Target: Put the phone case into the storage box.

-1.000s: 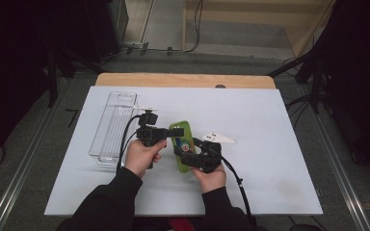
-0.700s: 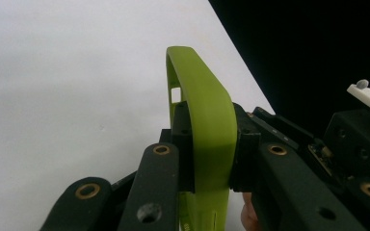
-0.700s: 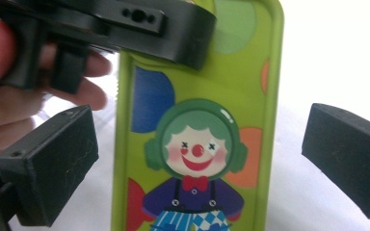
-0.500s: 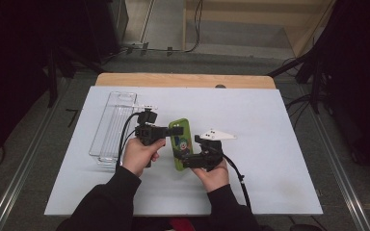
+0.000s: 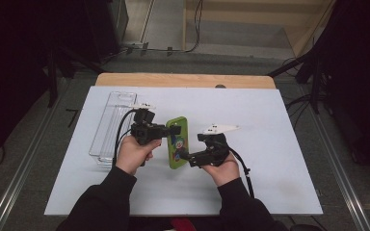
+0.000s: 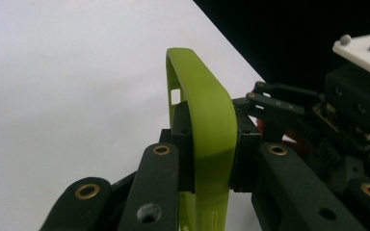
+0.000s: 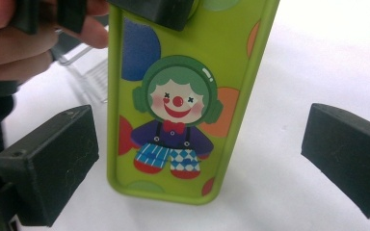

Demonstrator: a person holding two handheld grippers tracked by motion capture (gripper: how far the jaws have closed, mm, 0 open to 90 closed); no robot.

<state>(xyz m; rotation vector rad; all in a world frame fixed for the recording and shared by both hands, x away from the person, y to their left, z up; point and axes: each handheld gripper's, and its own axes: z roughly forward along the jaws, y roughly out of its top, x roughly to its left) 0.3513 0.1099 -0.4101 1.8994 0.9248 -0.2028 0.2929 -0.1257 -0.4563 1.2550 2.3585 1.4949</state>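
Our left tongs [image 5: 173,130] point rightward, clamped on the upper edge of the green clown phone case [image 5: 177,142] held above the white worktop [image 5: 270,144]. Our right tongs [image 5: 185,156] have just opened wide, pads flanking the case's lower end without touching it.

Both forearms enter from the bottom edge of the high view, sleeves dark. Left tongs [image 5: 172,130] sit just left of frame centre, pointing right, jaws clamped tight on a thin edge. Right tongs [image 5: 187,158] lie lower and right of centre, pointing left; their jaws have just been opening and now stand wide apart, pads [image 7: 53,159] touching nothing.
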